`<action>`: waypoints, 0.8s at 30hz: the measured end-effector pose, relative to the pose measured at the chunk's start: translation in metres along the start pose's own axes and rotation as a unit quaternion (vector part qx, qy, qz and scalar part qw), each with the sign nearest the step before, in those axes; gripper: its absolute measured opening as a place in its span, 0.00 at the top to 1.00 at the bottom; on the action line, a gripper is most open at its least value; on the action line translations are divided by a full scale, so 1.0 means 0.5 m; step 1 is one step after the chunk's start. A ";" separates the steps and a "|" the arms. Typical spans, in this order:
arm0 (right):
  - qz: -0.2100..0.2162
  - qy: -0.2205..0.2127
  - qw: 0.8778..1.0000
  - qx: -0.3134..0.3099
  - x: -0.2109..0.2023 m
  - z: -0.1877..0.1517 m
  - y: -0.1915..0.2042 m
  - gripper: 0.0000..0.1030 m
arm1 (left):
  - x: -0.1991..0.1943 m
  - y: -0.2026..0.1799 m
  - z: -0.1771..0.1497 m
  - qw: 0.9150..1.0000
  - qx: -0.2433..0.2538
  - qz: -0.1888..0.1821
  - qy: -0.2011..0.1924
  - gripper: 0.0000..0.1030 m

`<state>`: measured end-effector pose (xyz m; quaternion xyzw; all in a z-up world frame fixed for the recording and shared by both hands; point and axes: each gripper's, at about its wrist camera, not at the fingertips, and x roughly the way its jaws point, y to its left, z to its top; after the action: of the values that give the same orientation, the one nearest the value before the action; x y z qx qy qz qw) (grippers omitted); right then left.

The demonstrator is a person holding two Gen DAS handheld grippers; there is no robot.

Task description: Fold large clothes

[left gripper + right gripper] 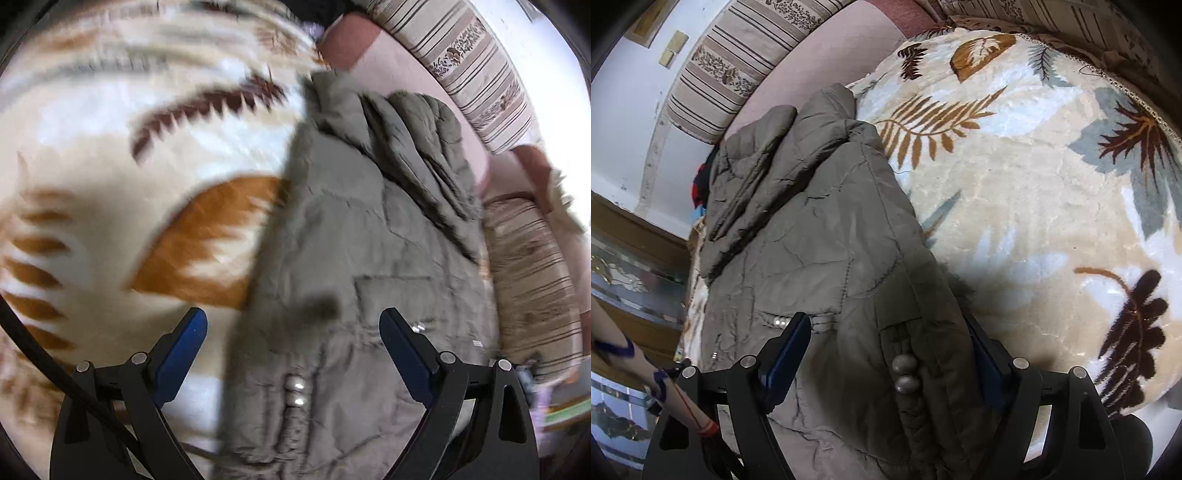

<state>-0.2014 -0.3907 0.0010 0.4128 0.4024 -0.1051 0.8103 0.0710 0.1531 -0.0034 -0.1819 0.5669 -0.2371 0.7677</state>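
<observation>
A large olive-grey quilted jacket (369, 258) lies on a cream blanket with leaf prints (110, 166). It is folded lengthwise, with a sleeve lying on top at the far end. My left gripper (293, 325) is open above the near part of the jacket, its blue pads apart, holding nothing. In the right wrist view the same jacket (812, 229) lies on the blanket (1034, 203). My right gripper (890, 332) is open, with a thick fold of the jacket and its beaded cord (905, 376) between the fingers; the right finger is partly hidden behind the fabric.
A striped sofa back cushion (480, 74) and pink seat (399, 62) run along the far side. A striped brown cushion (535, 288) lies right of the jacket. In the right wrist view a wooden cabinet (635, 240) stands at left, beside dark clothes (700, 184).
</observation>
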 end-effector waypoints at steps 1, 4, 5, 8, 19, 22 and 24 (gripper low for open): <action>0.005 0.001 1.000 0.001 -0.001 0.002 -0.004 0.17 | 0.003 0.003 -0.005 1.000 -0.007 -0.012 0.000 0.09; 0.024 0.005 1.000 0.015 0.001 0.002 -0.019 0.17 | -0.002 0.003 -0.017 1.000 -0.005 -0.021 -0.010 0.09; 0.030 0.006 0.999 0.022 0.002 0.002 -0.026 0.17 | -0.003 0.005 -0.022 1.000 -0.006 -0.029 -0.009 0.09; 0.053 0.005 0.998 0.041 -0.002 -0.001 -0.043 0.17 | -0.005 0.012 -0.041 0.998 -0.011 -0.064 -0.002 0.09; 0.070 0.026 0.996 0.044 -0.009 -0.021 -0.057 0.42 | -0.009 -0.024 -0.121 0.990 0.035 -0.129 0.035 0.09; 0.088 0.036 0.994 0.045 -0.022 -0.035 -0.066 0.46 | -0.006 -0.022 -0.147 0.982 0.032 -0.179 0.056 0.09; 0.093 0.043 0.994 0.039 -0.029 -0.048 -0.068 0.46 | -0.001 -0.023 -0.165 0.978 0.033 -0.196 0.062 0.09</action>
<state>-0.2415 -0.3968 -0.0162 0.4841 0.3921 -0.0271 0.7817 -0.0099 0.1431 -0.0207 -0.2488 0.5586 -0.4124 0.6752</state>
